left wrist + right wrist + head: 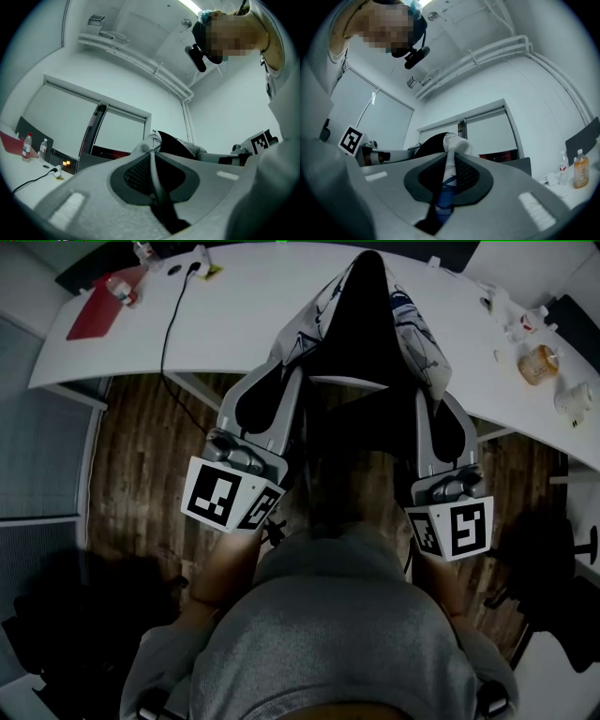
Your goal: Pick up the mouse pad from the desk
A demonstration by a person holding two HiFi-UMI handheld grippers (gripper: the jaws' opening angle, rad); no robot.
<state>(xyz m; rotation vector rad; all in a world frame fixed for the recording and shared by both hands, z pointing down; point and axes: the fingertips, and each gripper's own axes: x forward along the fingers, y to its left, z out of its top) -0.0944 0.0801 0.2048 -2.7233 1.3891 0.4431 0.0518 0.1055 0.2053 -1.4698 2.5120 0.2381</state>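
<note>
The mouse pad hangs in the air in front of the desk, folded into a peak, black underside towards me and white-and-blue print along its edges. My left gripper is shut on its left edge and my right gripper is shut on its right edge. In the left gripper view the jaws pinch the thin pad, which curls away dark beyond them. In the right gripper view the jaws clamp the pad's white-and-blue edge. Both grippers point slightly upward.
The white desk holds a red folder, a small bottle, and a black cable at the left. An orange bottle and white items stand at the right. Wooden floor lies below; a black chair base sits at the right.
</note>
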